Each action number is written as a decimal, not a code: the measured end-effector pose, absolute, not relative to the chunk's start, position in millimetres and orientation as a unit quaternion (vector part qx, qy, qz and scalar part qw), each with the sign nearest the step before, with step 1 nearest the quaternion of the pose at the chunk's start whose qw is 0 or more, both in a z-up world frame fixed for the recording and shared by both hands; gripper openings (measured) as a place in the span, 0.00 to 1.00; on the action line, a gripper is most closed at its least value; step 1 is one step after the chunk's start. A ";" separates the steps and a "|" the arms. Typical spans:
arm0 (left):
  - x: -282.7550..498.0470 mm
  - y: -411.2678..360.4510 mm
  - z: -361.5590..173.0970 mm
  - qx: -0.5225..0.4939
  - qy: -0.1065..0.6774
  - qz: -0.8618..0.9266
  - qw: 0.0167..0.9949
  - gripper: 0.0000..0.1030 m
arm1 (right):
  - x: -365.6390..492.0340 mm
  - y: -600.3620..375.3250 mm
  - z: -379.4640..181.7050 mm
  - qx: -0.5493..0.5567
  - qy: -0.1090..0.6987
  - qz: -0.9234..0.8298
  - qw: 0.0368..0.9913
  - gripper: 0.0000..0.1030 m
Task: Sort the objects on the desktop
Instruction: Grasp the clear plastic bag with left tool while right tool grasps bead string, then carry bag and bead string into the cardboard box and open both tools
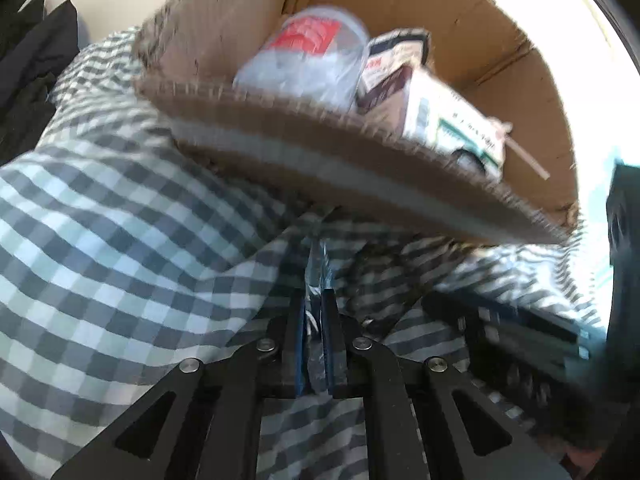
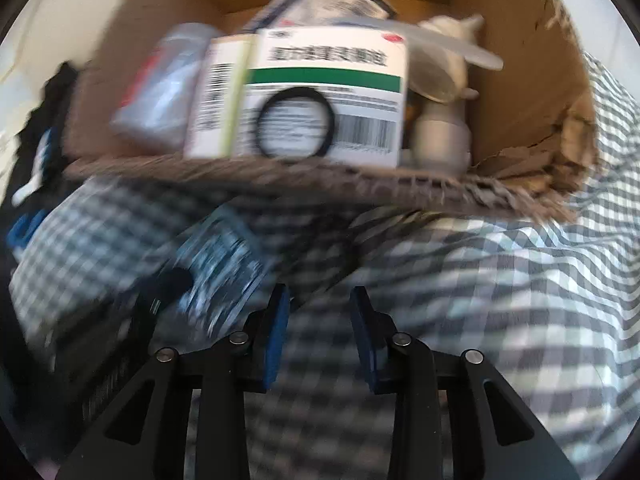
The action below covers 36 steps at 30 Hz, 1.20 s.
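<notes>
**Thin packet held short of the box**

Item: thin blue-and-clear flat packet (image 1: 316, 280), pinched edge-on in the left gripper (image 1: 316, 300), just before the near wall of the brown corrugated cardboard box (image 1: 320, 148).

Box contents: white-and-green carton (image 2: 320, 92), clear red-labelled bottle (image 1: 316, 52).

Right gripper (image 2: 320, 304): parted, empty, above the blue-white checked cloth (image 2: 500, 300).

Step, judged: delivery. Next: lift over the rim, release.

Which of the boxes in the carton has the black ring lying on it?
The white box with the green stripe, with the black ring on its face; the narrower yellow-edged box left of it has none.
</notes>
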<state>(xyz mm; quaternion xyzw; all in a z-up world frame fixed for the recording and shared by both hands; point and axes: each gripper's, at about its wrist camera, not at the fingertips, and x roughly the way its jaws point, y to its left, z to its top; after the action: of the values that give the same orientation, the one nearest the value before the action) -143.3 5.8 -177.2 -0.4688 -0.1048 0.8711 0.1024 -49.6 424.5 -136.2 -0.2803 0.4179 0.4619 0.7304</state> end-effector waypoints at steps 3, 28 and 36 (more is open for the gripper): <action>-154.8 7.1 -183.4 -0.479 -0.111 0.866 0.090 0.11 | -50.2 437.8 -158.1 -0.291 0.403 0.440 0.748 0.30; -115.0 -13.4 -103.3 -0.403 -0.110 0.904 0.090 0.07 | -90.0 362.5 -92.0 -0.269 0.368 0.465 0.759 0.11; -68.2 -37.4 -54.5 -0.349 -0.120 0.925 0.088 0.07 | -127.2 320.8 -27.0 -0.278 0.307 0.490 0.767 0.11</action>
<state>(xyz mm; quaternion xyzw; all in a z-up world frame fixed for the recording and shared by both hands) -68.2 -37.4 -54.5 -0.3490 -0.1197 0.9253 0.0877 -127.2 320.8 -27.0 -0.2783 0.3065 0.4904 0.7669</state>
